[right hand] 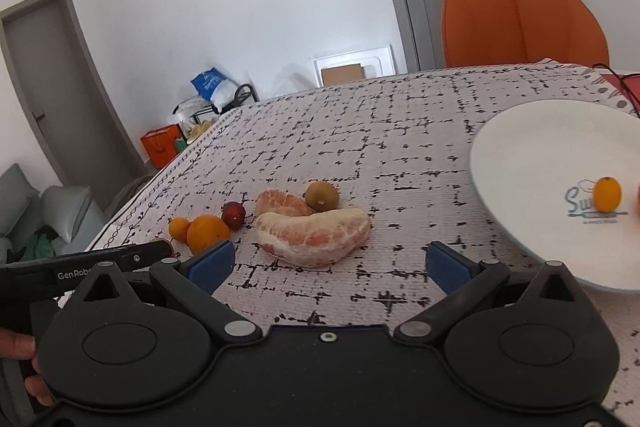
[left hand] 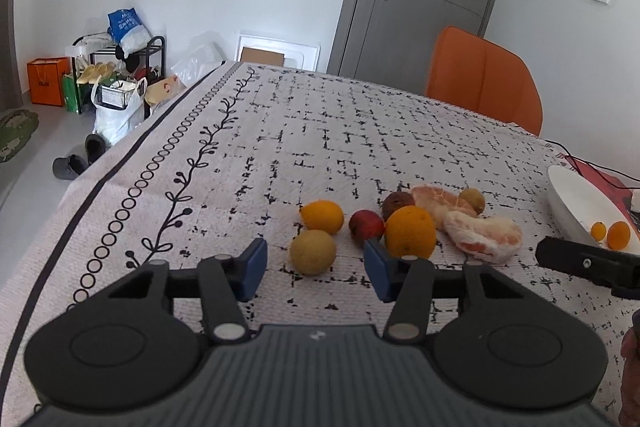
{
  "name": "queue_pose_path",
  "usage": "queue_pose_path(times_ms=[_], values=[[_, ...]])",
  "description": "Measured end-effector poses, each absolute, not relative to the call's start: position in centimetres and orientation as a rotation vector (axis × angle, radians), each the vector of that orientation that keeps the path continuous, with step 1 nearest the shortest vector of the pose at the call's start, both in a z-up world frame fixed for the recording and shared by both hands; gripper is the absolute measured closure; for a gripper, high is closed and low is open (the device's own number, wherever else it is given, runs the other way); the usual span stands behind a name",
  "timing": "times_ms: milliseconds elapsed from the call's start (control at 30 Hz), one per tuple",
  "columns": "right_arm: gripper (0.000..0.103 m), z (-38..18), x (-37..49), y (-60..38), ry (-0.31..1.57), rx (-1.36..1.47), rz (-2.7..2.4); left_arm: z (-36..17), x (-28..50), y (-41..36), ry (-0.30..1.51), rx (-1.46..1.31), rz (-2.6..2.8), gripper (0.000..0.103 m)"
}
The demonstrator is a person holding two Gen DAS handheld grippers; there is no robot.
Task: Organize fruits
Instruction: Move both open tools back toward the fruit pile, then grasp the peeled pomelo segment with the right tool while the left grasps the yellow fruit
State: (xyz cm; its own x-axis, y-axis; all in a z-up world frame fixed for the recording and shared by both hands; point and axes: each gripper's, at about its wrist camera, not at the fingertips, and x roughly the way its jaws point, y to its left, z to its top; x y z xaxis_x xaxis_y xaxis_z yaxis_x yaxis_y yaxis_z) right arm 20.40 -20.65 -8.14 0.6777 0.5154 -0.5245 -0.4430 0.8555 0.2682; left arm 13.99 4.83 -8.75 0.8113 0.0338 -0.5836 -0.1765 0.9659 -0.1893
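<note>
The fruits lie clustered on the tablecloth (left hand: 280, 147) toward the table's right side: a yellow-green fruit (left hand: 313, 251), two oranges (left hand: 411, 231) and a red fruit (left hand: 366, 225), with peeled citrus pieces (right hand: 313, 238) beyond. The left gripper (left hand: 316, 269) hangs just before the yellow-green fruit, jaws apart and touching nothing. The right gripper (right hand: 328, 263) hovers, jaws wide apart, before the peeled pieces. A white plate (right hand: 532, 163) near the right edge holds small oranges (right hand: 607, 193).
</note>
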Motion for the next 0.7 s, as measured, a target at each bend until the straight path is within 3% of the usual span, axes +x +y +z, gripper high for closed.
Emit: queue_pose_path(times_ms=[67,167,700], values=[[0.0,-8.3,20.7,-20.1,0.635,0.117,0.541,-9.0,14.2,4.9,0.619,-0.237,0.11,0.06],[0.0,-8.4,21.3,-19.2,0.648,0.103,0.541,-9.0,14.5,5.3,0.621,-0.252,0.098,0.078],[0.0,-9.4,23.2,-15.6,0.682,0.003,0.497,-8.4,13.9,7.2,0.598,-0.29,0.097,0.078]])
